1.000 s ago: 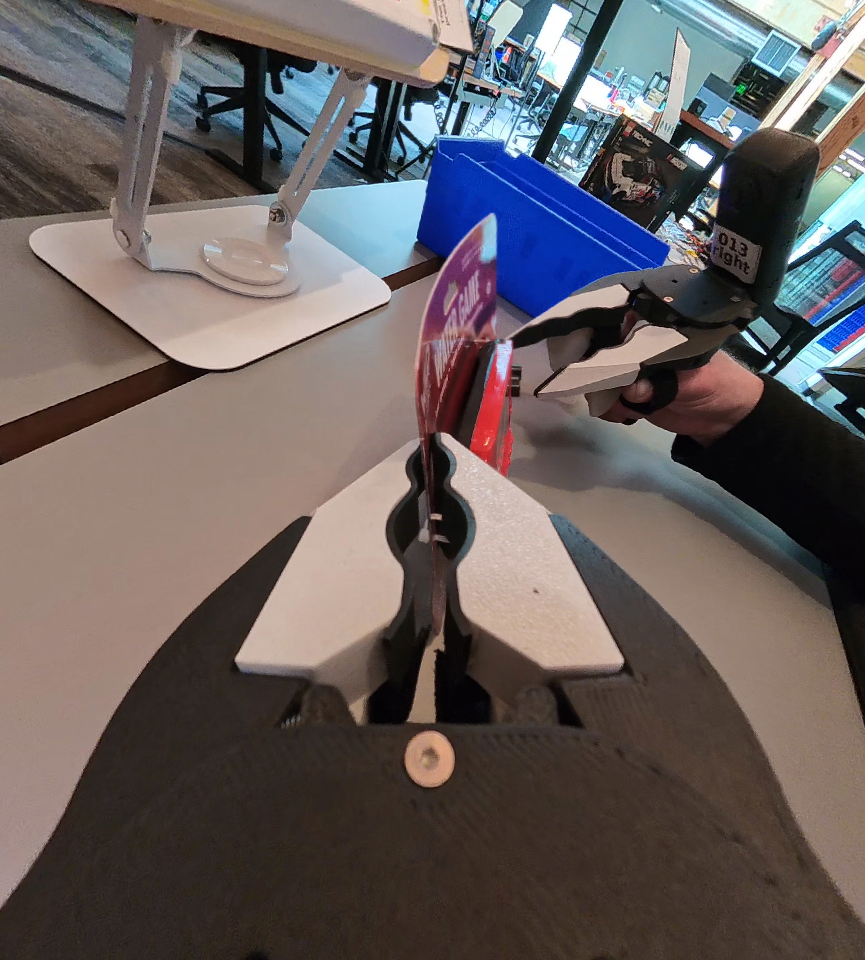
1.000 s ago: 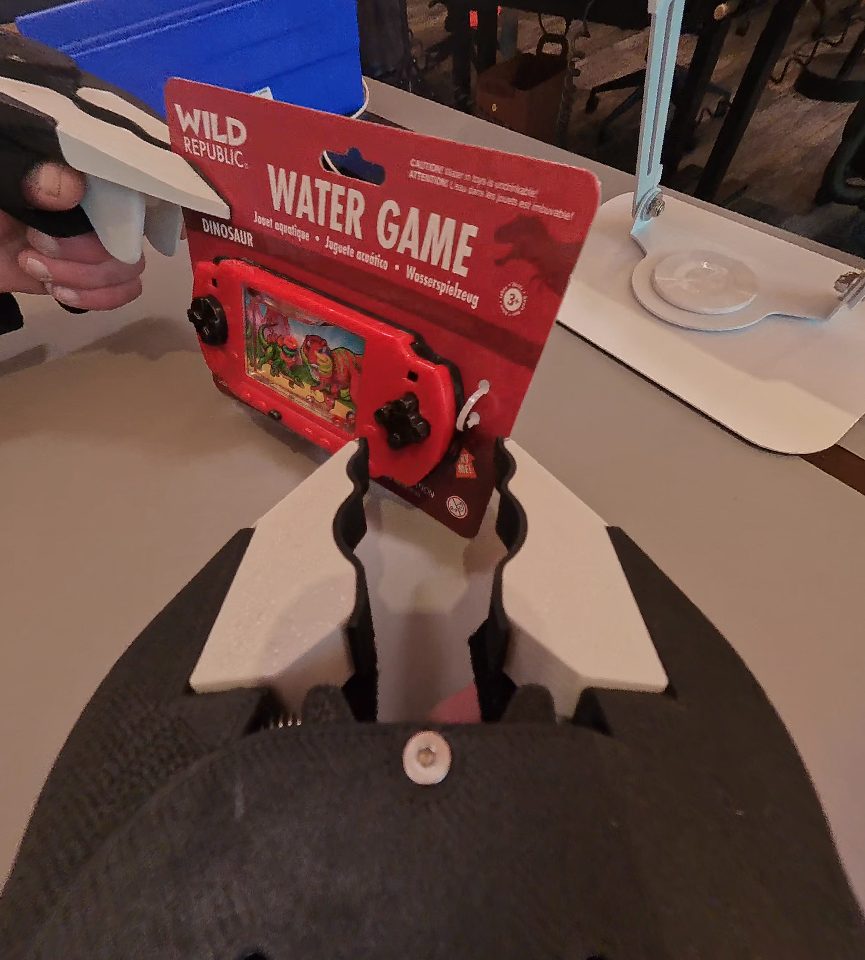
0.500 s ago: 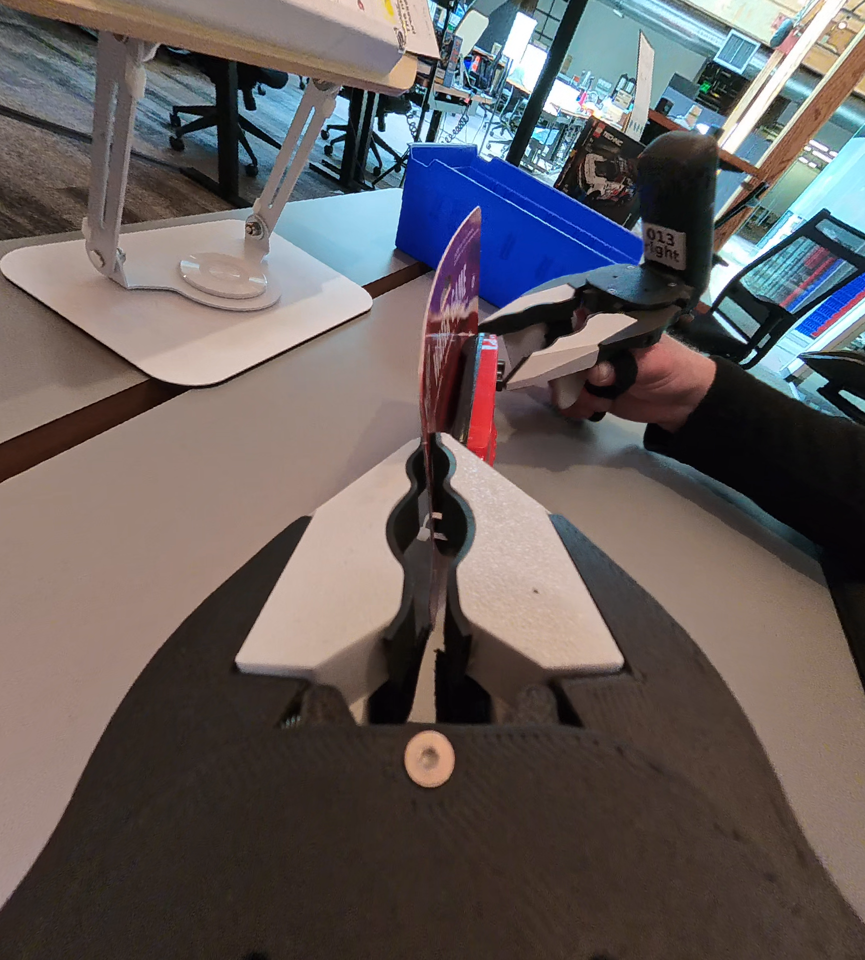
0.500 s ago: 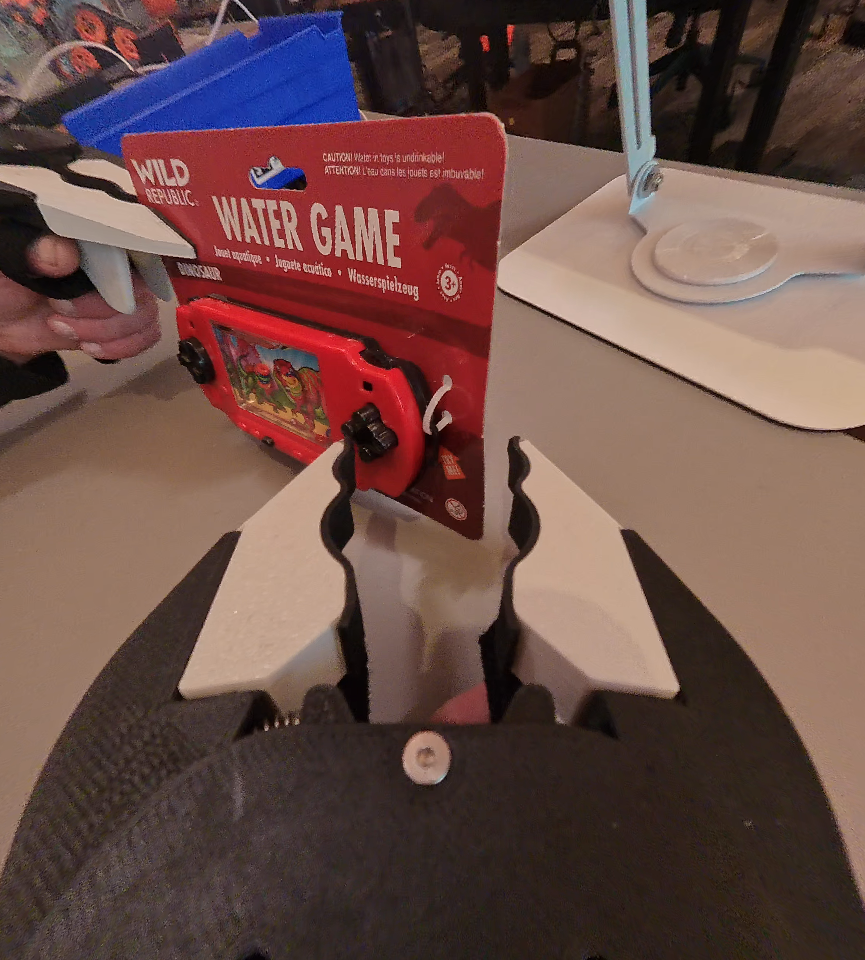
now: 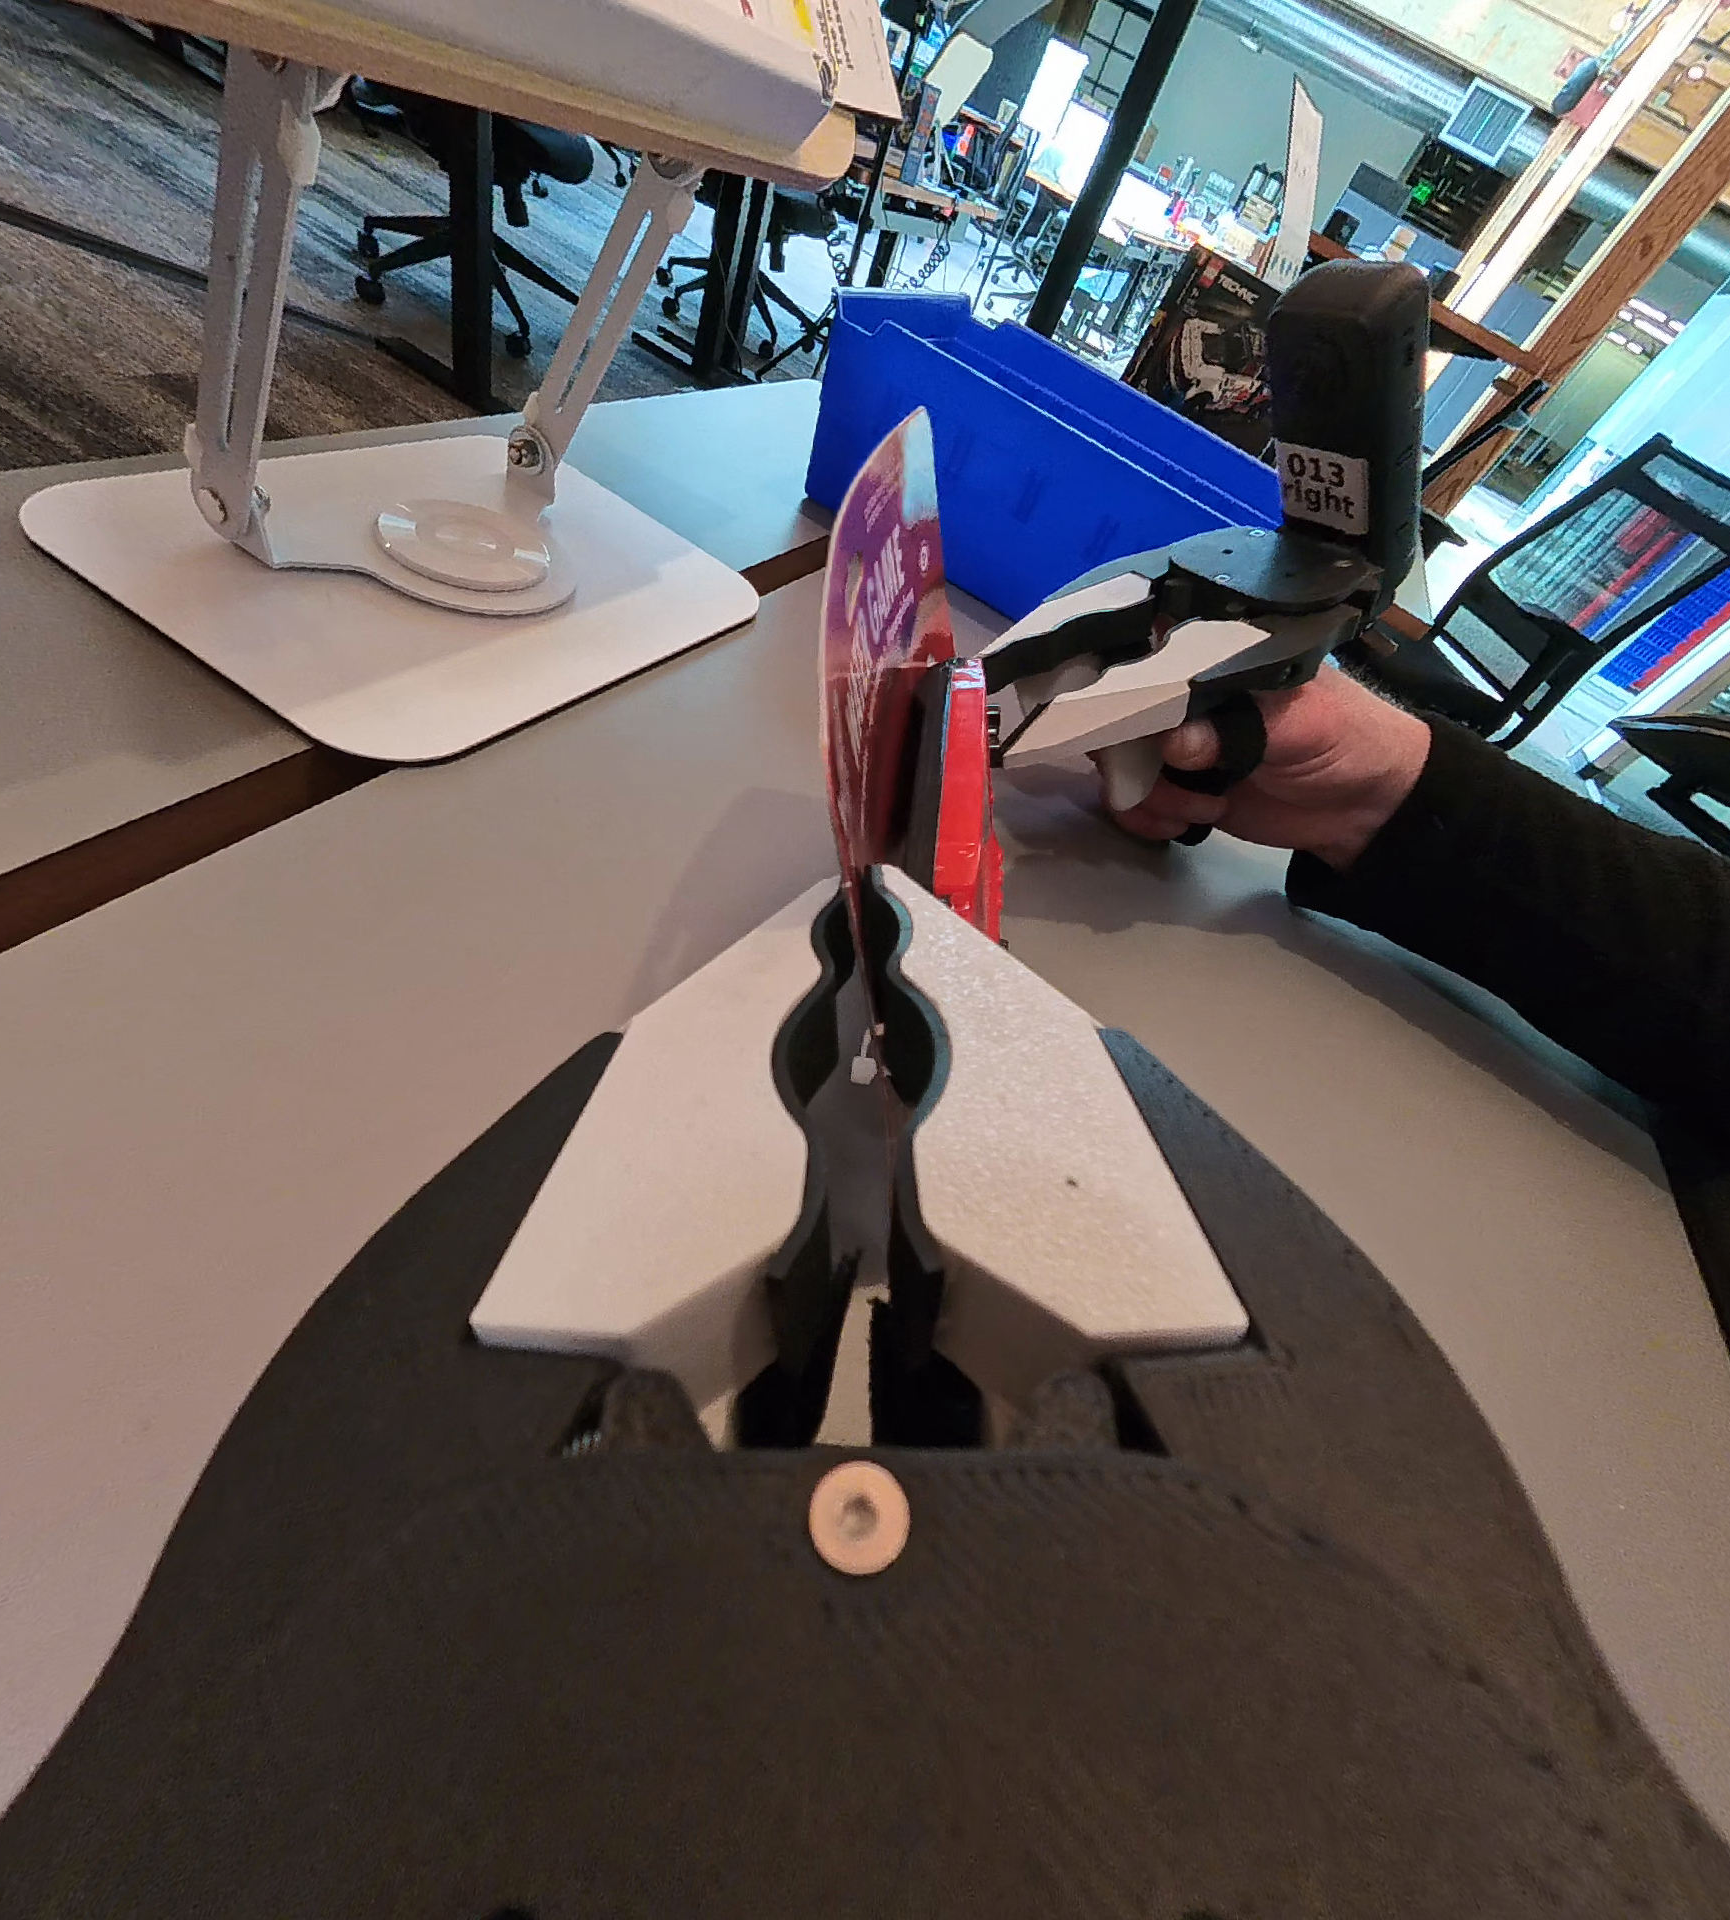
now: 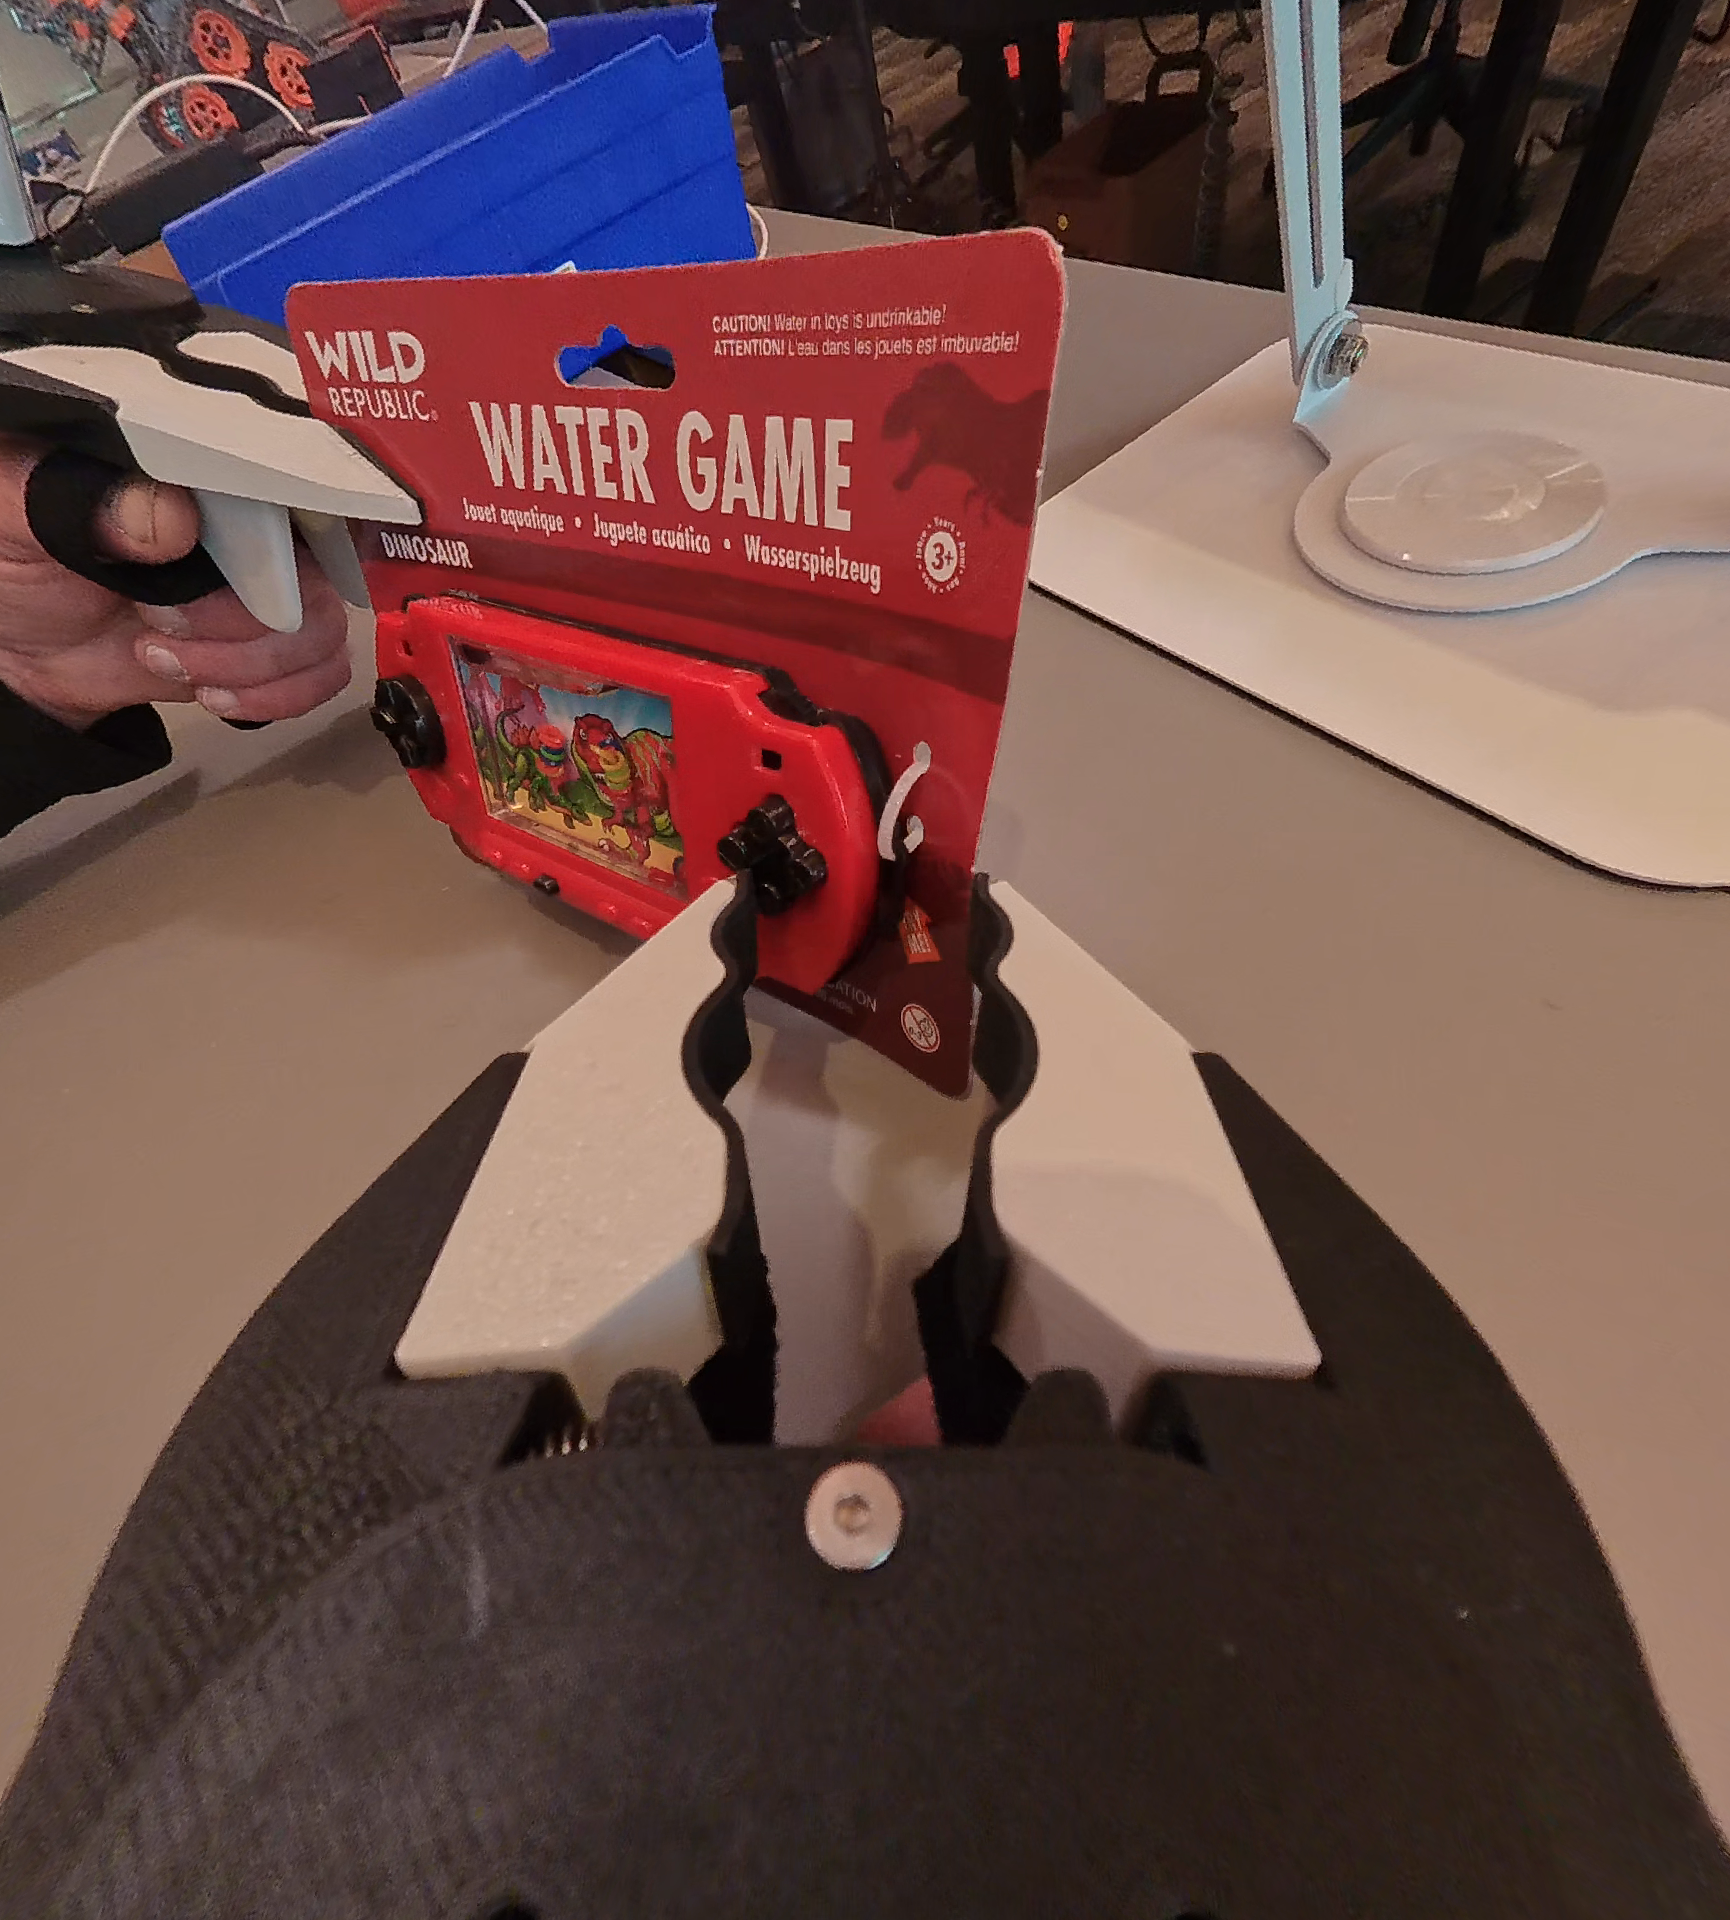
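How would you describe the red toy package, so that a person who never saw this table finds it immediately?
On the grey table, in front of the blue bin, the left gripper holds a red card package upright by its edge. A red handheld game is tied to its front; nothing else here is red.

1. Backing card [image 6: 674, 468]: showing red with pale lettering and a darker dinosaur silhouette.
2. Handheld toy [image 6: 632, 779]: showing red with black knobs and a multicoloured dinosaur screen.
3. Bin [image 5: 1027, 468]: showing blue.
4. Stand base [image 5: 393, 592]: showing white.
5. Table [image 6: 217, 1039]: showing grey.
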The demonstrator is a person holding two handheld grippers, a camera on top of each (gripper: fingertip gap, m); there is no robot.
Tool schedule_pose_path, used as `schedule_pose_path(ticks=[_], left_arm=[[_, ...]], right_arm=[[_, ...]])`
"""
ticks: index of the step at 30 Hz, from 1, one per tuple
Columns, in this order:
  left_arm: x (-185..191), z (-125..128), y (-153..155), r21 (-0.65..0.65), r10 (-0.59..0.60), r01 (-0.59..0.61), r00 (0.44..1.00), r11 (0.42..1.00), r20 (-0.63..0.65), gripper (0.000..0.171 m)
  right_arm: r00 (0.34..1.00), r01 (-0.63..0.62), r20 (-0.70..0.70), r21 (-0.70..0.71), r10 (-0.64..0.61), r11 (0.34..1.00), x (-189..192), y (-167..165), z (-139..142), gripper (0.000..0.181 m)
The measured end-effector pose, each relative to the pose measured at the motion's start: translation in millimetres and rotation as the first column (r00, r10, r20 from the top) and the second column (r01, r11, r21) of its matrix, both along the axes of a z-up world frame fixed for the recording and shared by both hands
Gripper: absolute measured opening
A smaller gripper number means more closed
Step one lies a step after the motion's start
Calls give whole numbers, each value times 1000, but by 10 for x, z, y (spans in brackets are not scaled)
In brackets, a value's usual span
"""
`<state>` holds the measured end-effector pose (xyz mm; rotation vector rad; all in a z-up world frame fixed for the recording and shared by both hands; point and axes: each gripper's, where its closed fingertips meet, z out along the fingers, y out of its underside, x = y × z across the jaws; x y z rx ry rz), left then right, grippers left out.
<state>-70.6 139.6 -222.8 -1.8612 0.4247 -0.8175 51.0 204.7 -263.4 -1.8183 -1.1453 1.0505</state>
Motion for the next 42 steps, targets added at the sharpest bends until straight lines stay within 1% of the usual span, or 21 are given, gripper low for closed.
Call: schedule_pose_path(ticks=[4,6,8,13,18,22,32,34,38,42], left_arm=[[-9,11,-17,8,-8,8,1000,1000,-7,0],[1,17,-22,15,-12,13,1000,1000,-20,0],[7,21,-28,20,-18,19,1000,1000,-22,0],[1,9,-22,21,-20,20,1000,1000,-12,0],[-2,0,-21,24,-19,19,1000,1000,-12,0],[4,8,-19,27,-20,20,1000,999,-6,0],[-29,-7,-12,19,-2,2,1000,1000,2,0],[-35,-10,-11,21,1,0,1000,1000,-1,0],[-26,7,-20,28,-7,7,1000,1000,-4,0],[-26,9,-18,30,-4,5,1000,1000,-8,0]], right_arm=[[998,-56,-5,-26,56,998,22,-48,15,42],[997,-50,-57,-56,47,997,42,4,103,51],[996,-75,-57,-80,70,994,61,14,103,42],[992,-125,-46,-100,121,987,-31,-22,19,50],[987,-143,-89,-114,134,983,-55,-2,61,44],[985,-151,-99,-123,140,981,-36,-11,69,38],[991,-126,-58,-91,121,988,-69,-17,73,29],[991,-128,-58,-90,123,988,-67,-20,70,31],[991,-130,-55,-92,125,987,-65,-30,40,42],[990,-133,-46,-89,130,987,-60,-39,38,42]])
